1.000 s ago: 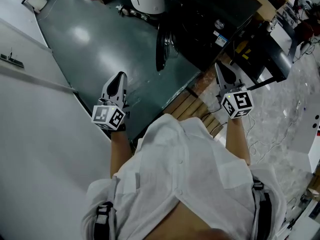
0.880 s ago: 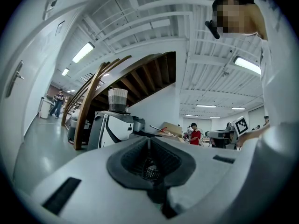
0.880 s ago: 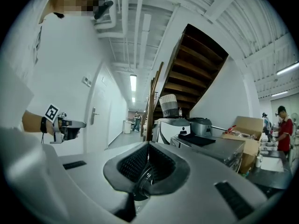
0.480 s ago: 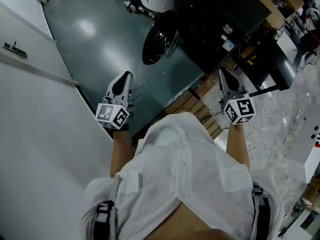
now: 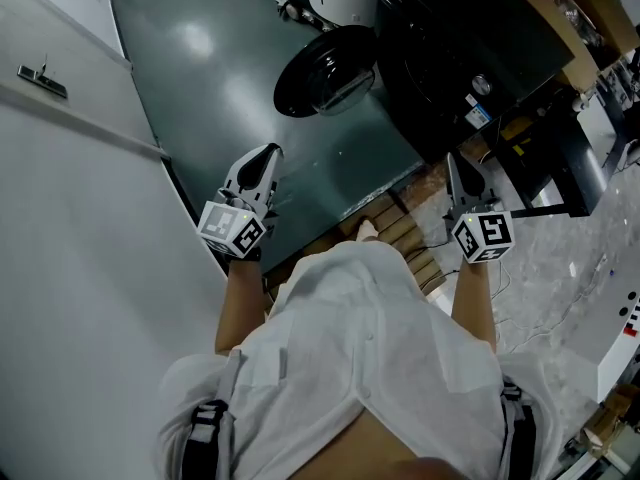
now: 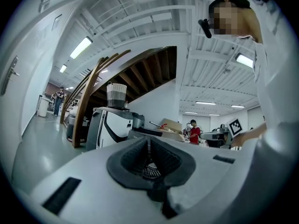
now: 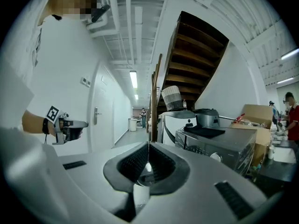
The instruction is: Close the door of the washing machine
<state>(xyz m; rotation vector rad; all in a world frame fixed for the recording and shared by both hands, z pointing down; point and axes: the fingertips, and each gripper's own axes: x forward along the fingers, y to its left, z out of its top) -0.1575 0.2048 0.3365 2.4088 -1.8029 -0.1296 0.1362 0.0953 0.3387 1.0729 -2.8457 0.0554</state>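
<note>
A wide green floor (image 5: pixel 220 98) is seen on the left, bounded on its near left by a white wall (image 5: pixel 60 228). At the far right stands the black washing machine (image 5: pixel 450 48), with its front turned toward the floor. Its round door (image 5: pixel 325 73) is swung wide open to the left of the cabinet and hangs over the floor, so the drum opening is left uncovered.

The left gripper (image 5: pixel 268 156) is held over the floor, near and below the door but well apart from it. The right gripper (image 5: pixel 453 163) is held by the machine's near corner. On both grippers the jaws are pressed together with nothing between them, probably because the door needs only to be pushed, not grasped.
</note>
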